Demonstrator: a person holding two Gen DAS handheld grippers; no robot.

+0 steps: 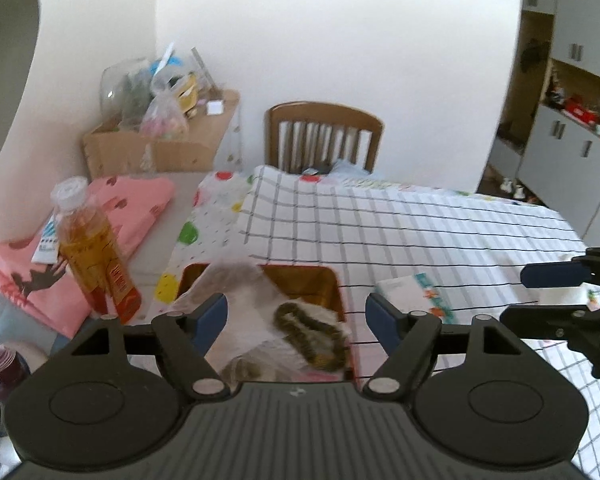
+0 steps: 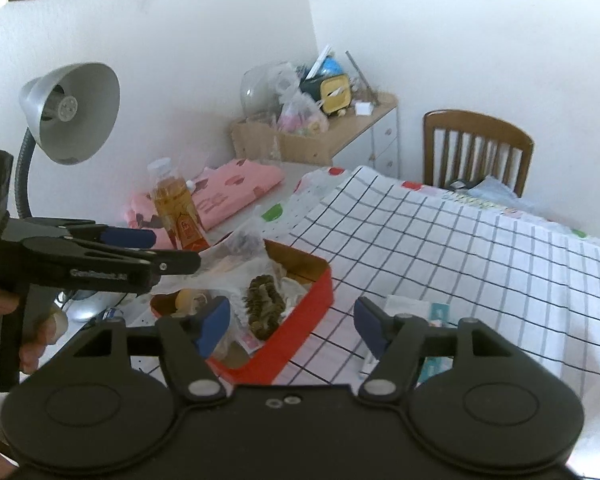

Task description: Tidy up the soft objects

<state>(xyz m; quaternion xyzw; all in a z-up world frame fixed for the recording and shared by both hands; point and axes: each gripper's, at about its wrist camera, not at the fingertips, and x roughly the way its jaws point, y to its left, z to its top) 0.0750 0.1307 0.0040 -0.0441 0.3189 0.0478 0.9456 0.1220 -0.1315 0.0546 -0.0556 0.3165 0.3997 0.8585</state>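
Both tools, left tool (image 1: 296, 312) & right tool (image 2: 292, 320), hang open w/ nothing gripped, soft bagged bits already in red tin (image 2: 300, 316) just below/ahead; tissue pack (image 1: 415, 292) right of it prob. still left.

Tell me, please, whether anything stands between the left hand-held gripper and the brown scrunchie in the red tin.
Nothing visible does. The left hand-held gripper is open above the red tin, and the brown scrunchie lies uncovered on top of the plastic bags.
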